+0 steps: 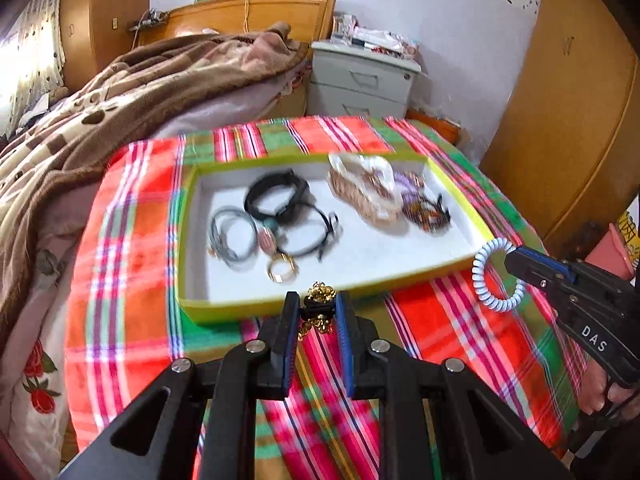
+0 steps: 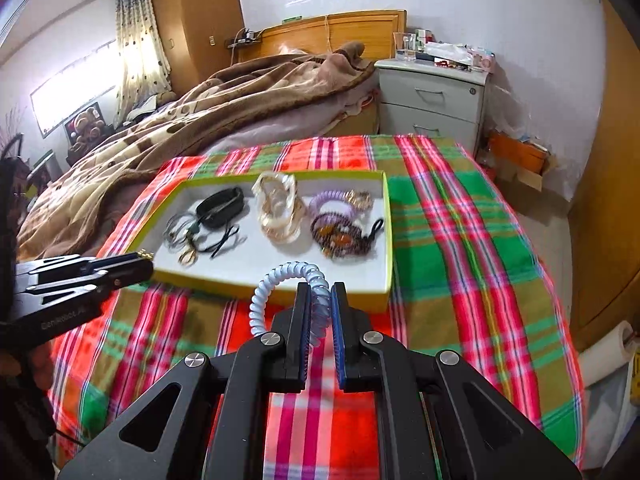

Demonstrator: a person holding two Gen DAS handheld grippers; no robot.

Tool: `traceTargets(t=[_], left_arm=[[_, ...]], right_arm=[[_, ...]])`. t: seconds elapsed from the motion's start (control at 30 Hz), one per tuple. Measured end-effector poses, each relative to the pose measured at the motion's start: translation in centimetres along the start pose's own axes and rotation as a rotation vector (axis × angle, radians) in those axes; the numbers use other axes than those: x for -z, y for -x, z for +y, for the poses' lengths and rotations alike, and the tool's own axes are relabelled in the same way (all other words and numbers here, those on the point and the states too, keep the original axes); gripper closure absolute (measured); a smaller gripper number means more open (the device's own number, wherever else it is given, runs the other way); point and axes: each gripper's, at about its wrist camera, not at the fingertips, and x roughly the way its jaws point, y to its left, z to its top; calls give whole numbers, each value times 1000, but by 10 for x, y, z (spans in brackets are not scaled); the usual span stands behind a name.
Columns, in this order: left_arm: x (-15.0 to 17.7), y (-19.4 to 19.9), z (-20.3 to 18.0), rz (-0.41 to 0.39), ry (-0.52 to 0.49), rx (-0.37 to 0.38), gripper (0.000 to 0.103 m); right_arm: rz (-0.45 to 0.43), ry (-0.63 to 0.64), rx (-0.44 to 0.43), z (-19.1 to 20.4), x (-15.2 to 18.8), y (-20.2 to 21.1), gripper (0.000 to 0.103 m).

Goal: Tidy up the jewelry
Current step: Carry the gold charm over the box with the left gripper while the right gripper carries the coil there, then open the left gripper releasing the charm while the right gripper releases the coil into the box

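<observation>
Left gripper: my left gripper (image 1: 318, 308) points forward at the near wall of the tray (image 1: 256, 307), just short of it, fingers level and side by side.
Left grip: its pads are pinched on a black hair tie with gold beads (image 1: 319, 307); the beads bunch above and below the pinch, so the piece runs roughly up and down between the fingers.
Right gripper: my right gripper (image 2: 320, 300) aims at the tray's near right corner; from the left wrist view it comes in from the right (image 1: 516, 258), slanted up and leftward, with my hand (image 1: 600, 396) on its handle.
Right grip: pressed together on a pale blue spiral bracelet (image 2: 280, 276).
Bracelet pose: its loop stands on edge, arching up and left from the pinch, above the tray's near rim.
Tray: a green-rimmed, white-floored tray on the plaid cloth (image 2: 460, 240).
Tray contents: black band (image 1: 276, 196), thin grey bangles (image 1: 230, 236), gold ring (image 1: 282, 270), pink-and-white chain bundle (image 1: 364, 186), purple coil (image 2: 330, 202).
</observation>
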Motion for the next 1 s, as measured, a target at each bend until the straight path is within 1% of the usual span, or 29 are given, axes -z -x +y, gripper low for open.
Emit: traceTargets(t=[0.1, 0.27, 0.4, 0.7, 1.0], left_arm=[[-14, -4, 5, -13, 9, -3, 84], [-32, -19, 16, -14, 29, -4, 84], [-41, -36, 23, 8, 52, -8, 84], [-39, -66, 26, 65, 75, -15, 84], [-38, -71, 23, 72, 71, -28, 84]], right_arm=[[0, -11, 7, -4, -12, -10, 93], [28, -25, 20, -11, -26, -33, 93], [61, -26, 28, -16, -31, -52, 93], [113, 21, 59, -16, -33, -78, 93], [123, 52, 83, -13, -32, -83, 93]])
